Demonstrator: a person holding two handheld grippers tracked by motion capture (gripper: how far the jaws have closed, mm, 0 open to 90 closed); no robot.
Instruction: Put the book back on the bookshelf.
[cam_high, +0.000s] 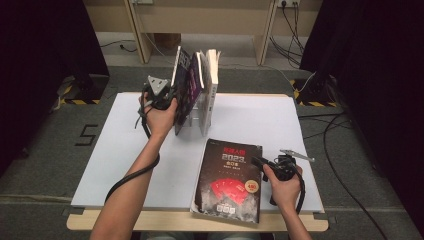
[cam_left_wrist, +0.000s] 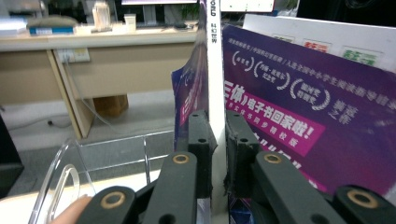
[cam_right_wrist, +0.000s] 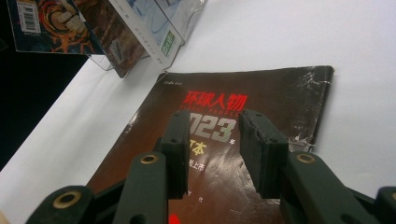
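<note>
1. Left gripper (cam_left_wrist: 219, 154) closed on the spine edge of a purple-covered book (cam_left_wrist: 299, 107), pads pinching it from both sides; book upright among the other standing books (cam_high: 210, 80) in the clear rack (cam_left_wrist: 112, 158) at the far side of the white table (cam_high: 310, 120).
2. Keep that pinch firm and square to the spine; a slanted pull is likely to drag the neighbouring covers along or tip the row.
3. Guide the book straight down into its slot between the rack's clear dividers; watch the bottom edge, since the seat of the book in the rack is hidden behind the jaws.
4. Steady the rack's side with the free fingers (cam_left_wrist: 70, 212) of the same hand, seen at the lower left of the left gripper view; a light plastic stand probably slides on the smooth table.
5. Release only once the book stands on its own, leaning on the next book rather than hanging from the pads.
6. Right gripper (cam_right_wrist: 215, 149) open, nothing between its jaws; poised just above the dark magazine (cam_high: 230, 180) lying flat at the near edge of the table, well apart from the rack.
7. Leave the magazine alone until the left side is settled; cannot tell from the right gripper view whether the jaw tips touch its cover.
8. For a later pick-up, likely best to work from the magazine's worn right edge (cam_right_wrist: 322, 107); a flat glossy cover gives the pads little to bite on.
</note>
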